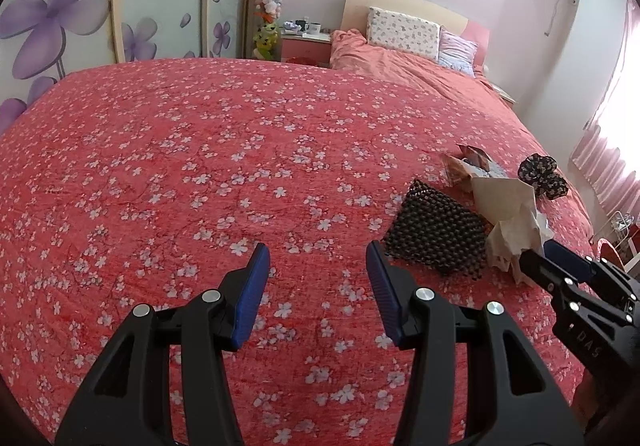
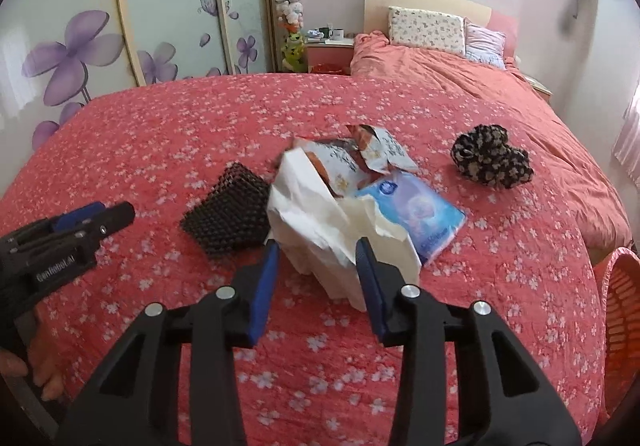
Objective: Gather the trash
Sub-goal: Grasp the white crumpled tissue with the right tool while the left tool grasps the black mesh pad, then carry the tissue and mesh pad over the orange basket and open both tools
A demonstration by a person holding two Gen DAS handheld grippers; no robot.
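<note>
A pile of trash lies on the red flowered bedspread (image 2: 160, 134): a crumpled white paper (image 2: 316, 214), torn snack wrappers (image 2: 372, 150) behind it and a blue tissue pack (image 2: 420, 214) to its right. My right gripper (image 2: 318, 242) straddles the near end of the white paper, and both blue pads touch its sides. In the left wrist view the same paper (image 1: 516, 222) runs into the right gripper (image 1: 538, 252). My left gripper (image 1: 318, 246) hovers open over bare bedspread, left of the pile, with nothing between its fingers. It shows at the left edge of the right wrist view (image 2: 116, 212).
A dark beaded mat (image 2: 228, 214) lies just left of the paper, and a black flowered cloth (image 2: 492, 158) sits to the far right. An orange mesh basket (image 2: 624, 306) stands off the bed's right edge. Pillows, a nightstand and wardrobe doors are at the back.
</note>
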